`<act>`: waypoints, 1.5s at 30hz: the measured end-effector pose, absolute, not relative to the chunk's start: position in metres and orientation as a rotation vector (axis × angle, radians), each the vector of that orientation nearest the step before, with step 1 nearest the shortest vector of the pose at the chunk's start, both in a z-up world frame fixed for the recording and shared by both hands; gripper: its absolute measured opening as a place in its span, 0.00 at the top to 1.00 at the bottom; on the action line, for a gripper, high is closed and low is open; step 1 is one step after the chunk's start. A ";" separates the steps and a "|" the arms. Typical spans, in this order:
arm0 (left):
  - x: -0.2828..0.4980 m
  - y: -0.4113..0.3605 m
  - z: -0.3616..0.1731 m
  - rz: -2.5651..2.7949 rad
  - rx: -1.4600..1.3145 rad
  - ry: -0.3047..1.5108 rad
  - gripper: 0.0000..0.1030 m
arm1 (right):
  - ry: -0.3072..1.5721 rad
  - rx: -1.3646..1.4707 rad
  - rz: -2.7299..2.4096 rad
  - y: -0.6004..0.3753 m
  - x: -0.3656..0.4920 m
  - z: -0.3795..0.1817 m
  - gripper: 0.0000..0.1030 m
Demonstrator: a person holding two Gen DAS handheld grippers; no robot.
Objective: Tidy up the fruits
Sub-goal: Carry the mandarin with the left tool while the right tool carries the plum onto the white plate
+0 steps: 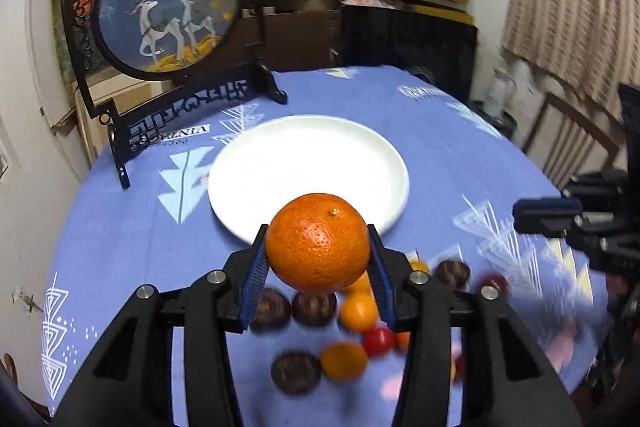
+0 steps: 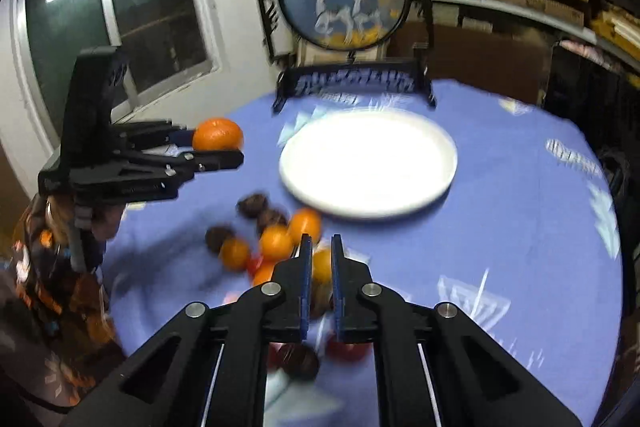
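Left gripper point(image 1: 318, 259) clamps the large orange point(image 1: 318, 243) at its equator, held above the table, short of the white plate point(image 1: 308, 155). Looks firm, round, fairly light; centred side grip suits it. Plate holds nothing. Right gripper point(image 2: 319, 251) narrow, nothing gripped, over the loose fruit pile point(image 2: 276, 243).

Fruit pile point(image 2: 276, 247) near the plate point(image 2: 420, 203) is motion-blurred; individual types indistinct. Right gripper point(image 2: 319, 259) hides fruit behind its fingers.
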State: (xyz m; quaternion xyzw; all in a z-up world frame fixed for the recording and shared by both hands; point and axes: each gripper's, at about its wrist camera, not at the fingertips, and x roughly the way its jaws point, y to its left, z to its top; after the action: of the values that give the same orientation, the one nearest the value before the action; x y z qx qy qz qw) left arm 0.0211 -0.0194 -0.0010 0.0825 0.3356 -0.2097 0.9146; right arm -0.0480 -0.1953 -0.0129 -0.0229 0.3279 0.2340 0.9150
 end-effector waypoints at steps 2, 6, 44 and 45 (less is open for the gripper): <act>0.029 -0.020 -0.005 -0.433 0.142 0.716 0.57 | 0.715 -0.063 0.495 -0.193 -0.042 -0.015 0.66; 0.026 -0.019 -0.022 -0.477 0.153 0.735 0.57 | 0.797 -0.144 0.505 -0.195 -0.069 -0.040 0.20; 0.012 -0.021 -0.028 -0.467 0.133 0.778 0.56 | 0.786 -0.012 0.179 -0.307 -0.103 -0.082 0.63; 0.017 -0.021 -0.025 -0.452 0.128 0.774 0.56 | 0.760 -0.029 0.190 -0.299 -0.095 -0.074 0.63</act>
State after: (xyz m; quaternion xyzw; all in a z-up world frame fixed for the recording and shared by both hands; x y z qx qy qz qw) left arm 0.0175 -0.0208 -0.0253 0.0619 0.3740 -0.2184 0.8992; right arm -0.0950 -0.2989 -0.0742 -0.0141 0.3704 0.0927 0.9241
